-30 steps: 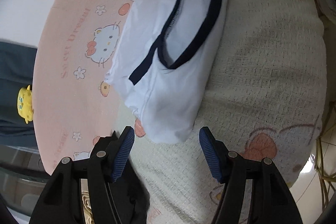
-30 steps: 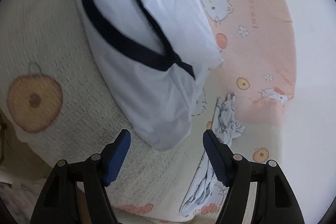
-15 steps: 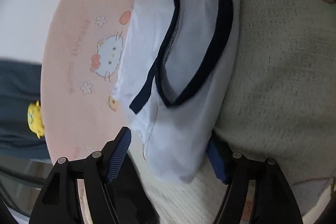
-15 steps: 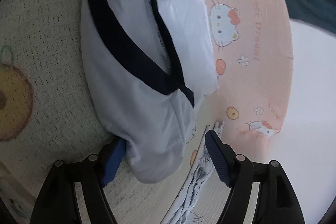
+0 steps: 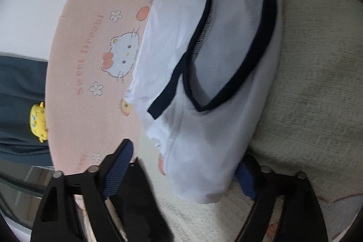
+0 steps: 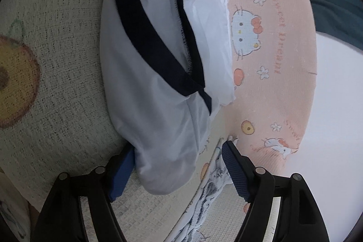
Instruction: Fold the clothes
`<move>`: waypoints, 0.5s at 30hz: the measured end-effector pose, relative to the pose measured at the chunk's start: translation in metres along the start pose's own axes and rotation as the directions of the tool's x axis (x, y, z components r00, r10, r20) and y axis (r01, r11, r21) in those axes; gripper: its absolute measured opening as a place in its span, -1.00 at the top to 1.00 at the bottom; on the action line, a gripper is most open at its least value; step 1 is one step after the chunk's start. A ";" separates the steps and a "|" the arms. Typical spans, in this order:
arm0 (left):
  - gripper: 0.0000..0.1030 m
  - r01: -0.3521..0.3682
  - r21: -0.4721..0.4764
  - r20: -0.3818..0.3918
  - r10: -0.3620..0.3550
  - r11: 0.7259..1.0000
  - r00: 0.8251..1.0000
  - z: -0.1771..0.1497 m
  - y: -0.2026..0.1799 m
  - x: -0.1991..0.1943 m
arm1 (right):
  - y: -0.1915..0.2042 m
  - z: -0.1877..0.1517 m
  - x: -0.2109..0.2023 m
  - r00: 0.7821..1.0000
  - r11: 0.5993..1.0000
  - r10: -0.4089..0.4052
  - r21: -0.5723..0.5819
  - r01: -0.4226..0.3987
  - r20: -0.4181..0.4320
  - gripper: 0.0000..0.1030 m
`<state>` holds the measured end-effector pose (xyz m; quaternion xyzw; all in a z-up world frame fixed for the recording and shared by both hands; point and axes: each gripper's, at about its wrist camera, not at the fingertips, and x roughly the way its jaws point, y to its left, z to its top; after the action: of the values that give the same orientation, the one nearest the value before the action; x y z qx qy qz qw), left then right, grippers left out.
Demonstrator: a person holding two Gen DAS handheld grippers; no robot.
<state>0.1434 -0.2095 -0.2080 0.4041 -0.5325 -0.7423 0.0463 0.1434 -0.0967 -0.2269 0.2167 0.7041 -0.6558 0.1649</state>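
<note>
A folded white shirt point(image 5: 204, 140) with a dark navy neck trim point(image 5: 261, 60) lies on the cream woven blanket point(image 5: 317, 106). One rounded end of it sits between the fingers of my left gripper point(image 5: 183, 174). Those jaws are closing. The right pad point(image 5: 246, 180) is half hidden under the fabric and the left pad point(image 5: 120, 165) stands clear of it. From the other side, the shirt point(image 6: 147, 106) reaches between the fingers of my right gripper point(image 6: 179, 169), which is open. Its left pad point(image 6: 122, 169) is tucked under the cloth edge and its right pad point(image 6: 233, 169) is apart.
A pink cat-print blanket point(image 5: 90, 60) lies beside the shirt, over the cream one with orange fruit prints point(image 6: 15, 81). A small printed cloth point(image 6: 208, 196) lies under my right gripper. A yellow toy point(image 5: 38, 121) sits on dark teal fabric point(image 5: 18, 94) beyond the pink edge.
Both grippers have come forward and down, so the shirt's two ends now lie between their fingers instead of ahead of them. The right wrist has rolled.
</note>
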 end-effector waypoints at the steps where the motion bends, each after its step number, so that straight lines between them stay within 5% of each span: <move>1: -0.11 0.022 -0.008 0.002 -0.022 1.000 1.000 -0.001 0.000 0.000 | -0.001 0.000 0.001 1.000 1.000 0.009 0.004 -0.009 -0.002 -0.38; 4: 0.34 0.037 0.007 0.013 -0.037 0.999 0.999 -0.002 -0.009 -0.002 | -0.002 -0.001 0.001 0.999 0.999 0.039 0.033 -0.039 -0.002 -0.27; 7: 0.70 0.045 0.004 0.021 -0.045 0.999 0.999 -0.004 -0.020 -0.004 | -0.005 -0.002 0.003 0.994 0.991 0.108 0.078 -0.108 0.005 0.06; 8: 0.74 0.044 -0.001 0.021 -0.044 0.999 0.999 -0.003 -0.022 -0.005 | -0.005 -0.003 0.003 0.992 0.988 0.123 0.087 -0.124 0.013 0.22; 15: 0.79 0.147 -0.121 -0.007 -0.149 0.982 0.989 0.002 -0.003 0.006 | -0.006 -0.006 0.004 0.980 0.968 0.198 0.148 -0.200 0.032 0.49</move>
<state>0.1394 -0.2095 -0.2136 0.4451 -0.4551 -0.7710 0.0195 0.1372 -0.0911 -0.2237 0.2924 0.6259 -0.6891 0.2191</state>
